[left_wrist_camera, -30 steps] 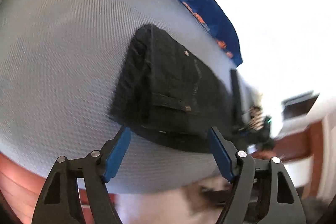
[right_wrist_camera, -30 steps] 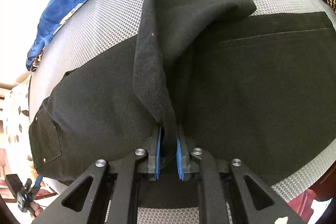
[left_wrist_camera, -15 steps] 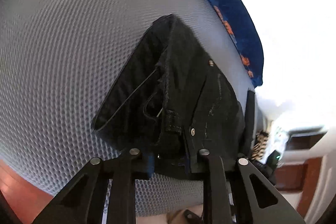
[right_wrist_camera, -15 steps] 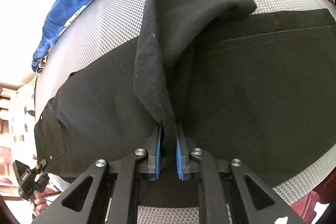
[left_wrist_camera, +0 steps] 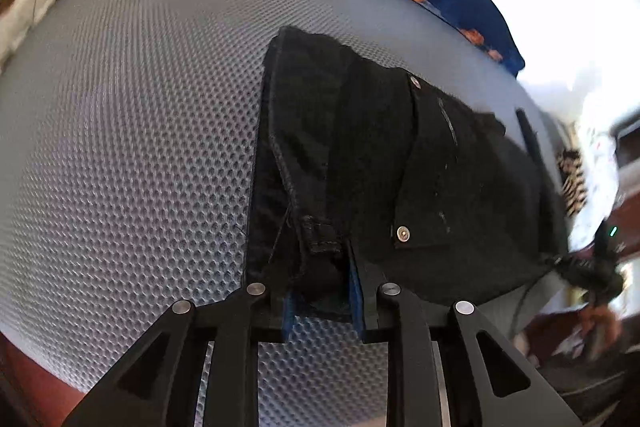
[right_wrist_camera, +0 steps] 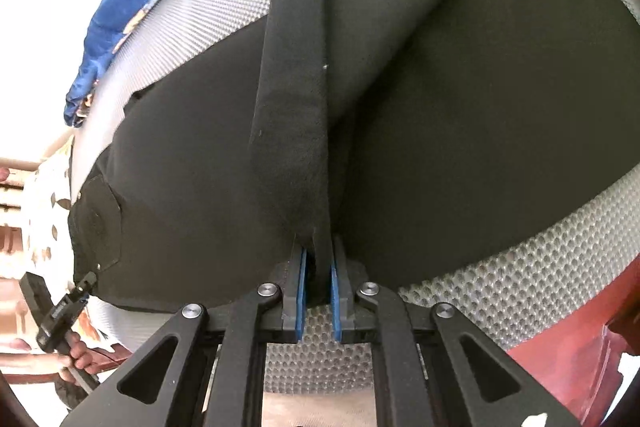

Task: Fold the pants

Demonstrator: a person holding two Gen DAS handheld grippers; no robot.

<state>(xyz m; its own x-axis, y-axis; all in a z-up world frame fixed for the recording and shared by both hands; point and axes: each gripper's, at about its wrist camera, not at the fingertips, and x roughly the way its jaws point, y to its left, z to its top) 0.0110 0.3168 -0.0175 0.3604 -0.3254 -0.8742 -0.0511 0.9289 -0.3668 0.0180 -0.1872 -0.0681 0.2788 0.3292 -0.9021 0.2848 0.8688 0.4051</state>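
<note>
Your left gripper (left_wrist_camera: 322, 291) is clamped on the waistband end of the black pants (left_wrist_camera: 400, 179), its blue pads (left_wrist_camera: 356, 291) pressing a bunched fold of cloth just below a belt loop (left_wrist_camera: 322, 235); its jaws have just been closing onto that fold and have eased slightly wider in the last moment, with the cloth between them. Two metal rivets (left_wrist_camera: 402, 233) mark the corners of a pocket beside your grip. Your right gripper (right_wrist_camera: 318, 291) is pinched tight on the edge of a pant leg (right_wrist_camera: 292, 87), which rises from the pads as a taut upright strip over the rest of the garment. The pants lie spread across a grey honeycomb-mesh surface (left_wrist_camera: 132, 147), the legs running away from your right gripper and the waist toward your left. A blue cloth with orange figures (right_wrist_camera: 132, 11) lies along the far edge of the mesh. No brand, label or lettering can be read on the pants or the grippers. In the right wrist view, your left hand (right_wrist_camera: 78, 353) shows at the lower left edge, wrapped round its gripper's handle.
</note>
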